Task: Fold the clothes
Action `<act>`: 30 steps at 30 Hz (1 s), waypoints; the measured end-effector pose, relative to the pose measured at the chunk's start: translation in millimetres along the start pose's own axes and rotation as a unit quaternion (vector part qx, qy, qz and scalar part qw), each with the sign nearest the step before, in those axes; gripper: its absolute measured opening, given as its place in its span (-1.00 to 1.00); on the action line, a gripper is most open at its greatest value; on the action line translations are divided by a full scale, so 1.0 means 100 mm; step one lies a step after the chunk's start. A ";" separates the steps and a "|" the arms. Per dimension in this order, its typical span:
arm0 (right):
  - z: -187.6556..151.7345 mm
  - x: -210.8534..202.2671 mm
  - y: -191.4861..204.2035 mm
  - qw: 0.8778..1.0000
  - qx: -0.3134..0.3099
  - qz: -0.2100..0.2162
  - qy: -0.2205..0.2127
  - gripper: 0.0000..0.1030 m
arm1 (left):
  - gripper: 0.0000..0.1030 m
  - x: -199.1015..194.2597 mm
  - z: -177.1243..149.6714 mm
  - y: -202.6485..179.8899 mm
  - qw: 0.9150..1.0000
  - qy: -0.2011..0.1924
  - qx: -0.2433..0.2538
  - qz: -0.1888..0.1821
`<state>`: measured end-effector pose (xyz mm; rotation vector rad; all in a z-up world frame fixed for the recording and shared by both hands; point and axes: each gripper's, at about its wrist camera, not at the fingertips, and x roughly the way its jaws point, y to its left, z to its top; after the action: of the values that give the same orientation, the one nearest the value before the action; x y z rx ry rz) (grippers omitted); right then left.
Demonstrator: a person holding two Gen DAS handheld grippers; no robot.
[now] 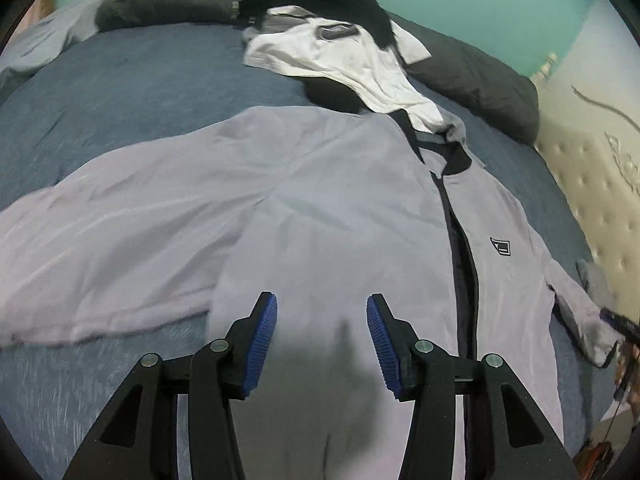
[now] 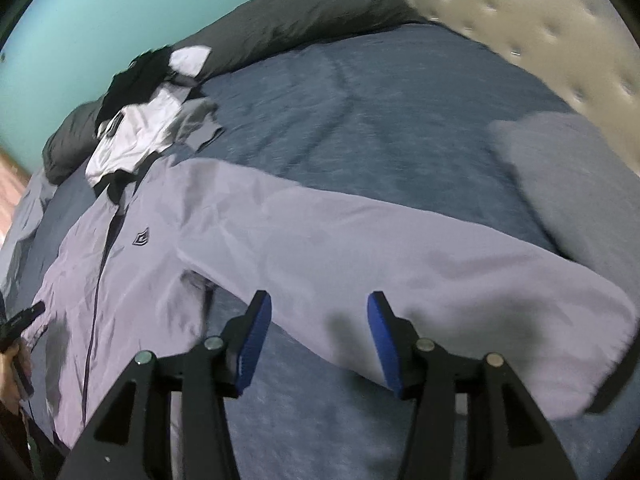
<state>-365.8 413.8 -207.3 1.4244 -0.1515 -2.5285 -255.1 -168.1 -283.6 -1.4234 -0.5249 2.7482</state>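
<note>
A lavender-grey zip jacket [image 1: 340, 208] lies face up and spread flat on the blue bed cover, with a black collar and a small dark chest patch [image 1: 500, 247]. My left gripper [image 1: 322, 304] hovers over the jacket's lower front, left of the zipper. Its jaws are open with nothing between the blue pads. In the right wrist view one jacket sleeve [image 2: 420, 264] stretches out to the right and ends in a black cuff [image 2: 616, 380]. My right gripper [image 2: 320, 302] hangs open just above that sleeve, near its lower edge, gripping nothing.
A heap of white and black clothes [image 1: 340, 56] lies beyond the collar. Dark grey pillows [image 1: 472, 84] line the far edge by a teal wall. A beige tufted headboard [image 1: 592, 200] stands at the right. A pale pillow [image 2: 568, 184] rests beyond the sleeve.
</note>
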 end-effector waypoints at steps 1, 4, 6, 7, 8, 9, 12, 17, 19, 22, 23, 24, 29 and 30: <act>0.06 0.09 0.12 1.000 -0.009 0.005 0.001 -0.01 | -0.01 0.05 0.07 -0.04 1.000 0.000 0.009 0.003; 0.24 0.33 0.43 0.999 -0.034 0.019 0.001 -0.01 | 0.00 0.18 0.29 -0.13 1.000 -0.001 0.028 0.005; 0.35 0.48 0.60 0.999 -0.047 0.024 0.004 -0.01 | 0.01 0.25 0.39 -0.17 0.999 0.001 0.036 0.003; 0.41 0.57 0.69 0.998 -0.056 0.025 0.005 -0.01 | 0.01 0.30 0.45 -0.19 0.999 0.001 0.041 0.003; 0.47 0.66 0.78 0.998 -0.063 0.026 0.005 -0.01 | 0.02 0.36 0.50 -0.20 0.999 0.002 0.044 0.003; 0.54 0.75 0.86 0.997 -0.070 0.028 0.006 -0.01 | 0.02 0.42 0.54 -0.20 0.999 0.003 0.045 0.002; 0.73 0.97 1.04 0.996 -0.084 0.027 0.006 -0.01 | 0.05 0.59 0.65 -0.21 0.999 0.006 0.048 0.003; 1.10 1.32 1.31 0.994 -0.110 0.029 0.000 -0.01 | 0.06 0.83 0.74 -0.19 0.999 0.010 0.044 -0.002; 1.25 1.51 1.38 0.992 -0.127 0.015 0.007 -0.01 | 0.06 0.91 0.74 -0.17 0.999 0.012 0.042 -0.005; 1.41 1.73 1.43 0.988 -0.151 0.012 0.017 0.01 | 0.06 0.99 0.73 -0.13 0.999 0.011 0.039 -0.011; 1.45 1.78 1.46 0.987 -0.161 0.016 0.017 0.01 | 0.06 1.00 0.73 -0.13 0.999 0.010 0.040 -0.013; 1.48 1.82 1.48 0.985 -0.172 0.021 0.016 0.02 | 0.06 1.01 0.72 -0.12 0.999 0.008 0.041 -0.014; 1.57 2.14 1.62 0.975 -0.217 0.023 0.037 0.02 | 0.07 1.04 0.69 -0.11 0.999 0.003 0.046 -0.018; 1.56 2.21 1.64 0.973 -0.225 0.019 0.044 0.02 | 0.08 1.04 0.69 -0.11 0.999 0.003 0.048 -0.019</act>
<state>-584.0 195.4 -275.9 1.3227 0.3817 -2.2662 -372.9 -161.5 -326.6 -1.3844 -0.4093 2.6998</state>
